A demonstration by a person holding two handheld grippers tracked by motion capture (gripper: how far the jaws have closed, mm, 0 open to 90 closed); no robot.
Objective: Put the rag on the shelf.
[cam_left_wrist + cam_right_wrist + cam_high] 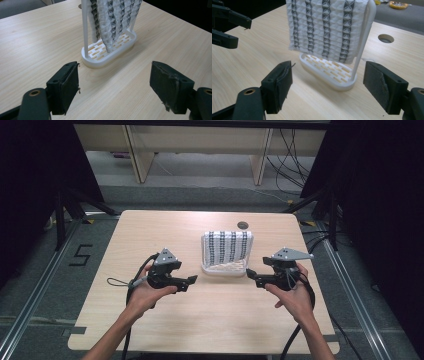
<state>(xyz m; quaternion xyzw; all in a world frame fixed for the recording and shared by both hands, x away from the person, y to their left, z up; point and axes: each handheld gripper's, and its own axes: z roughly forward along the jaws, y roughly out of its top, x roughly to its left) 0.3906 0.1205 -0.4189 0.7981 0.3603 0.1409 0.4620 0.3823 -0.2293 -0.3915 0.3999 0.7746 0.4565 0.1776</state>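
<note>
We see a white waffle-textured cloth with dark grey stripes (226, 248) hanging over a white plastic rack with a slotted oval base (223, 268), which stands upright near the middle of the pale wooden bench (150, 230), a little toward the far edge and just this side of a round cable hole (243, 225). The left gripper (191, 280) is held low over the bench just to the left of the rack, its jaws pointing toward the rack's base, wide apart with nothing between them. The right gripper (251, 276) mirrors it on the other side, also close to the base, its jaws spread wide and empty too. In the left gripper view the rack (108, 51) stands edge-on ahead of the jaws, the cloth (112, 20) draping down to its base. In the right gripper view the cloth (327, 27) faces us broadside, its lower hem clear of the slotted base (329, 71), and the left gripper's jaws appear at the upper left.
</note>
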